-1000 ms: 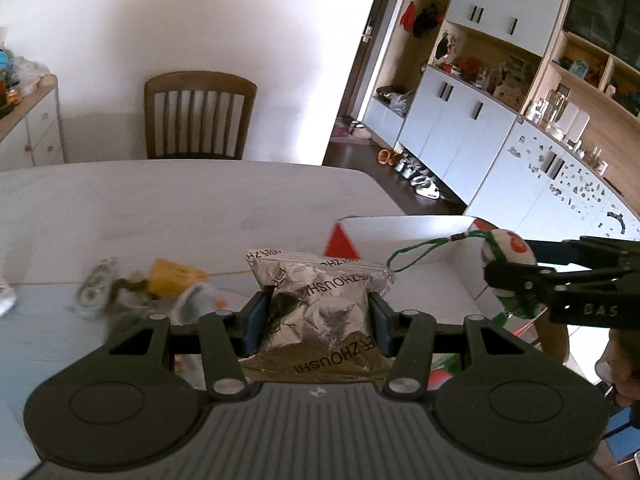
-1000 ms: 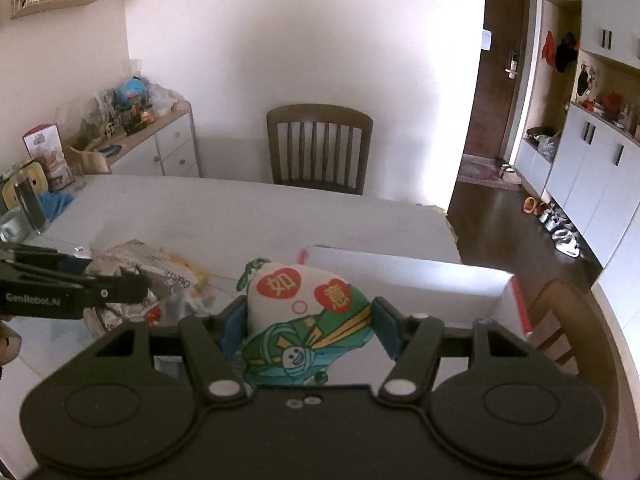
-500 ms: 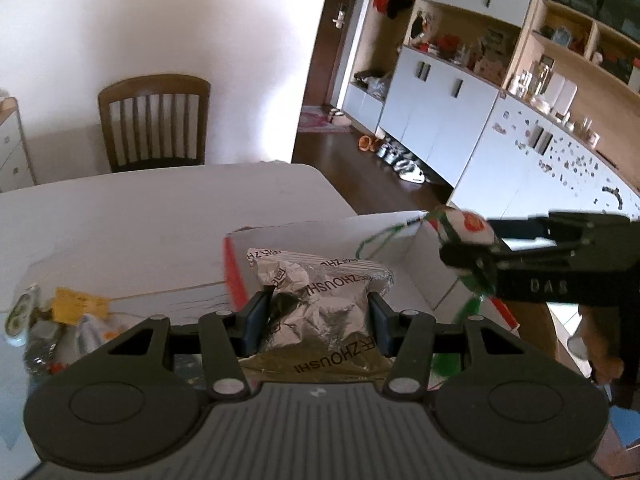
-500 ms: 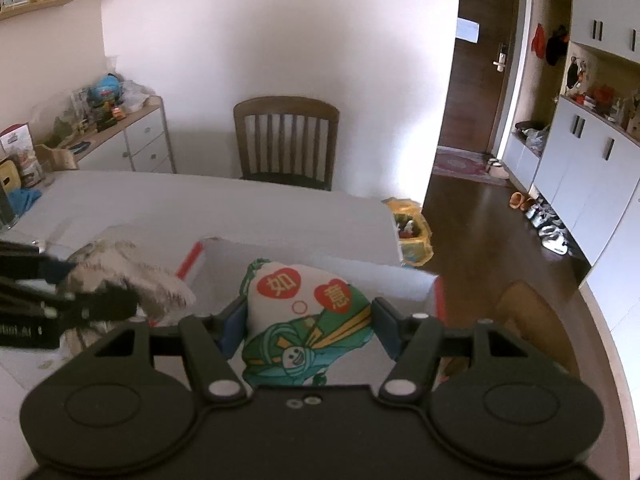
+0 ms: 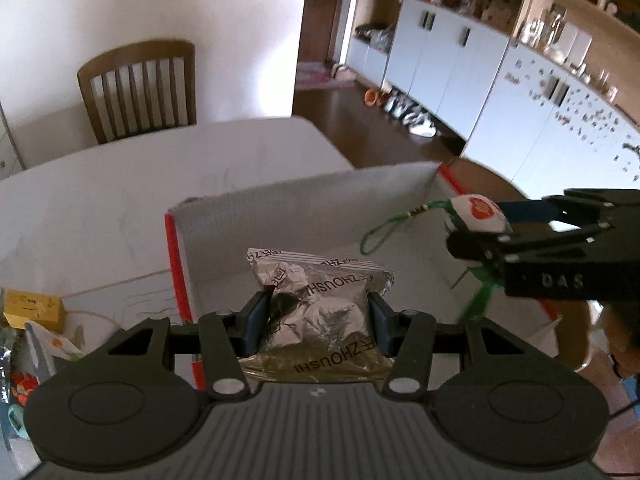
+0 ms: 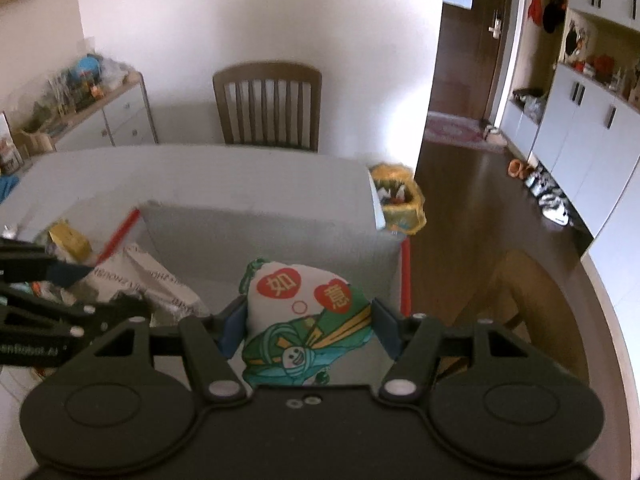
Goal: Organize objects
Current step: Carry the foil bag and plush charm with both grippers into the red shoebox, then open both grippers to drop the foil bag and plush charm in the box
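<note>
A foil packet (image 5: 316, 300) printed "ZHOUSHI" is clamped by the left gripper (image 5: 316, 316); at 3 o'clock, a pouch (image 6: 308, 320) marked "如意" is clamped by the right gripper (image 6: 308, 328).

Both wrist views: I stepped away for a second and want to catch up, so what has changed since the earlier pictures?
Both grippers carried their loads from beside the white box to over its open inside. The left gripper brought the silver foil packet in from the left, past the red-edged wall; the right gripper brought the printed pouch forward beside it. Nothing was let go: both grips are unchanged, and the table clutter lies as before.
</note>
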A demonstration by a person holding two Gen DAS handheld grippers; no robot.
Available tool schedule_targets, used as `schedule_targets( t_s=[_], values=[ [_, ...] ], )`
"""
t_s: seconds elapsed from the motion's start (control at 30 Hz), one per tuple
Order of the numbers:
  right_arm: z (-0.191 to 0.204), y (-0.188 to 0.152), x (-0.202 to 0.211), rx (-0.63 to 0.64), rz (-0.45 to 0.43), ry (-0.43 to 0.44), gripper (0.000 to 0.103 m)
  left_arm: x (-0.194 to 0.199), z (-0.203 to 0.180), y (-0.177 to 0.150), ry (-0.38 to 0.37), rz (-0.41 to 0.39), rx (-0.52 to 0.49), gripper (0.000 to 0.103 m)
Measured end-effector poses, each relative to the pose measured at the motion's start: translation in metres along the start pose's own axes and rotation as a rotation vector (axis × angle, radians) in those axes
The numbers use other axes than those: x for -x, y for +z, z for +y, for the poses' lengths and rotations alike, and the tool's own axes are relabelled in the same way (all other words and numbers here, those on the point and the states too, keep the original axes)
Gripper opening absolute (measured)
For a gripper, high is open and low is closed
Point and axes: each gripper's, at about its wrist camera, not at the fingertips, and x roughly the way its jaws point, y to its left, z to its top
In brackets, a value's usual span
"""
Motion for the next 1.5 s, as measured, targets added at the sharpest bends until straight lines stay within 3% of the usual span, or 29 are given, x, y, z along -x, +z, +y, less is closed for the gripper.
schedule_targets(
  t_s=[0.43, 0.93, 1.17, 1.27, 1.33, 1.5],
  values=[
    [0.011, -0.026, -0.051, 0.092, 0.202, 0.034, 0.066, -0.068, -0.011, -0.002, 0.045, 0.201, -0.059, 0.052],
    [0.028, -0.023, -0.062, 0.183, 0.242, 0.045, 0.068, -0.092, -0.008, -0.015, 0.054, 0.36, -0.098, 0.053],
    [0.026, -0.022, -0.062, 0.179, 0.247, 0.046, 0.068, -0.082, -0.007, -0.024, 0.059, 0.346, -0.114, 0.053],
    [0.024, -0.021, -0.06, 0.182, 0.241, 0.048, 0.074, -0.072, -0.007, -0.027, 0.061, 0.321, -0.127, 0.055],
    [0.022, -0.02, -0.057, 0.184, 0.227, 0.049, 0.074, -0.063, -0.008, -0.028, 0.064, 0.299, -0.134, 0.062],
    [0.025, -0.016, -0.043, 0.195, 0.197, 0.058, 0.074, -0.036, -0.008, -0.034, 0.045, 0.251, -0.127, 0.062]
  ],
)
